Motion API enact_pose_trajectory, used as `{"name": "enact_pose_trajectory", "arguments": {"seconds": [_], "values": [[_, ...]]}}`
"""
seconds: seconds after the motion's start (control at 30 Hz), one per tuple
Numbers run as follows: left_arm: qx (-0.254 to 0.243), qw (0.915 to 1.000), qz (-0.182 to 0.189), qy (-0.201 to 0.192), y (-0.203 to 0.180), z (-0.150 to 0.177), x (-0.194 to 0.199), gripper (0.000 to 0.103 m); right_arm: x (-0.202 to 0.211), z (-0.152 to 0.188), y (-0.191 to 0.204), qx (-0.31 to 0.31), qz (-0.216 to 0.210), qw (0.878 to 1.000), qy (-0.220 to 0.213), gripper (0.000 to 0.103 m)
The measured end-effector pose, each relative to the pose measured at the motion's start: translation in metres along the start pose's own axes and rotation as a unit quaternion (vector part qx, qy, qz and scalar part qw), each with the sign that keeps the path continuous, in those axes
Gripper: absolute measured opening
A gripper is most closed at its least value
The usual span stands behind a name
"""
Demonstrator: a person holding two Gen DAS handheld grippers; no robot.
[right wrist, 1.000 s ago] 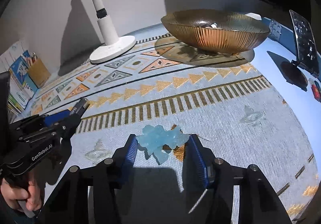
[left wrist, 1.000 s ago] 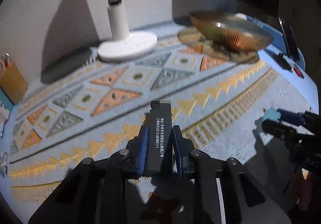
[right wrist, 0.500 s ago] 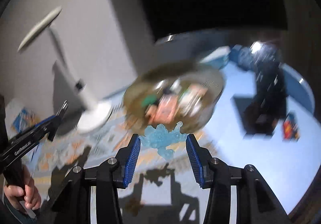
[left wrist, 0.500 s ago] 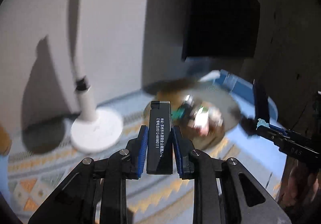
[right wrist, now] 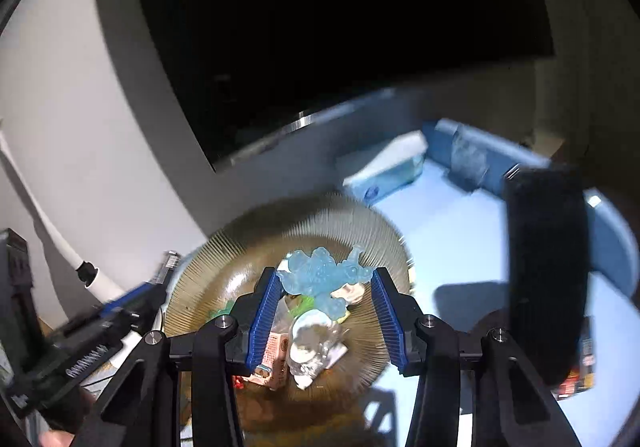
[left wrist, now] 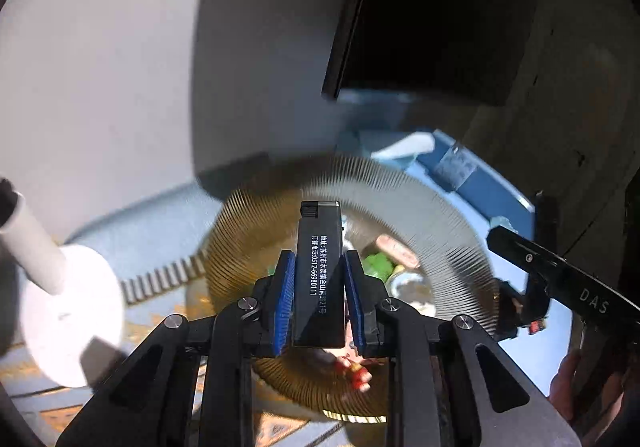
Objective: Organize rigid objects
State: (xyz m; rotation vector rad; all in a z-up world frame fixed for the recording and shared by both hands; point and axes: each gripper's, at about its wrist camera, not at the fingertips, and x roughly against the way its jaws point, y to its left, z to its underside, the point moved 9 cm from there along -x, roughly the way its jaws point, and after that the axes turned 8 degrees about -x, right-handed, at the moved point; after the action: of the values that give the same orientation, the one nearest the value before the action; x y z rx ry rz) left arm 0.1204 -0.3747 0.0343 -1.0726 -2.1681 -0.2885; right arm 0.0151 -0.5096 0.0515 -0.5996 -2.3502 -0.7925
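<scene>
My left gripper is shut on a black lighter with white print, which stands upright between the blue pads. It hangs over a gold ribbed bowl that holds several small items. My right gripper is shut on a translucent pale blue toy figure, also above the bowl. In the left wrist view the right gripper comes in from the right over the bowl's rim. In the right wrist view the left gripper sits blurred at the lower left.
A white lamp base stands left of the bowl on the patterned mat. A dark screen fills the back wall. A black stand rises to the right, and a white and blue box lies behind the bowl.
Both grippers have risen from the patterned mat and travelled to above the bowl, each still holding its object. The bowl's contents have come into view.
</scene>
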Motion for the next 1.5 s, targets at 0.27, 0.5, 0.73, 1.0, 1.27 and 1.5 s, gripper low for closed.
{"name": "enact_pose_trajectory", "arguments": {"seconds": [0.27,0.5,0.73,1.0,1.27,1.5], "values": [[0.001,0.9989,0.019,0.044,-0.005,0.011,-0.043,0.022,-0.056,0.013,0.001,-0.003,0.015,0.998,0.055,0.047],[-0.027,0.9992,0.028,0.014,-0.018,-0.008,-0.017,0.042,-0.043,0.001,0.011,0.0,-0.008,0.999,0.045,0.06],[-0.03,0.9969,0.018,-0.07,-0.013,-0.023,0.091,0.056,0.064,-0.01,0.016,0.006,-0.019,0.999,-0.046,0.066],[-0.017,0.9892,-0.017,-0.145,-0.008,0.002,0.209,0.076,0.165,0.0,-0.058,-0.062,0.003,0.993,-0.097,0.067],[0.016,0.9871,-0.032,-0.156,0.007,0.052,0.262,0.076,0.24,0.003,-0.133,-0.137,0.028,0.979,-0.146,0.067],[0.072,0.9939,-0.044,-0.072,0.032,0.126,0.206,0.076,0.229,0.033,-0.175,-0.167,0.05,0.979,-0.106,0.067]]}}
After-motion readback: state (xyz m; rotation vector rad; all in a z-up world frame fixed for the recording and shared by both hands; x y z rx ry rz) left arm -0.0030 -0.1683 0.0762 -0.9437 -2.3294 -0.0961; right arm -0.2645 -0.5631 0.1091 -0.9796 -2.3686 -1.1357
